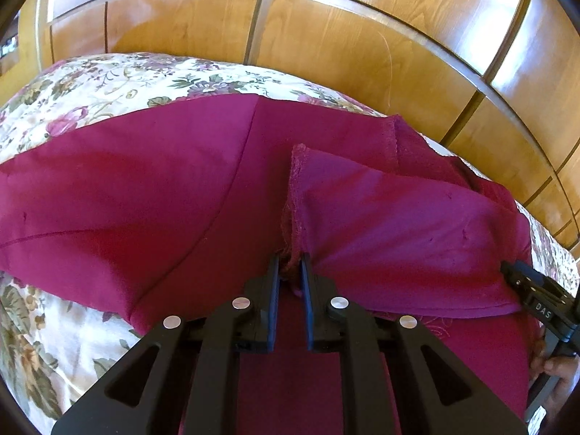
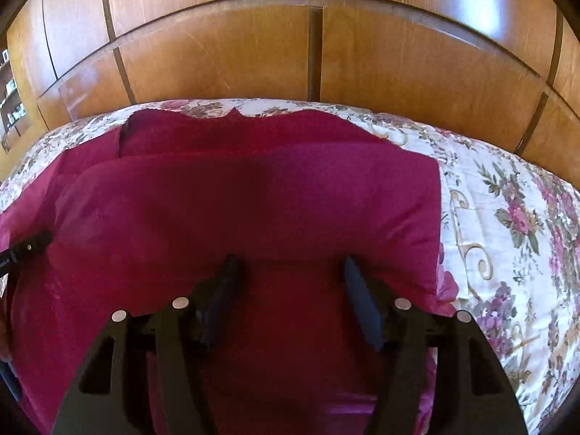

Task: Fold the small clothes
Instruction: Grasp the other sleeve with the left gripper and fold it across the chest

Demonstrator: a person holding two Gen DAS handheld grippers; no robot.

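Note:
A magenta garment [image 1: 145,188] lies spread on a floral bedspread [image 1: 72,87]. My left gripper [image 1: 290,264] is shut on a bunched hem edge of the garment, with a folded flap [image 1: 398,217] lifted to its right. My right gripper [image 2: 290,264] is open, its fingers spread wide over the garment [image 2: 253,199], at the near edge of a folded layer; whether they touch it I cannot tell. The right gripper also shows in the left wrist view [image 1: 533,293] at the far right. The left gripper's tip shows at the left edge of the right wrist view [image 2: 25,248].
A wooden panelled wardrobe [image 2: 311,50] stands right behind the bed. Bare floral bedspread [image 2: 507,235] lies to the right of the garment. A shelf with small items [image 2: 11,108] is at far left.

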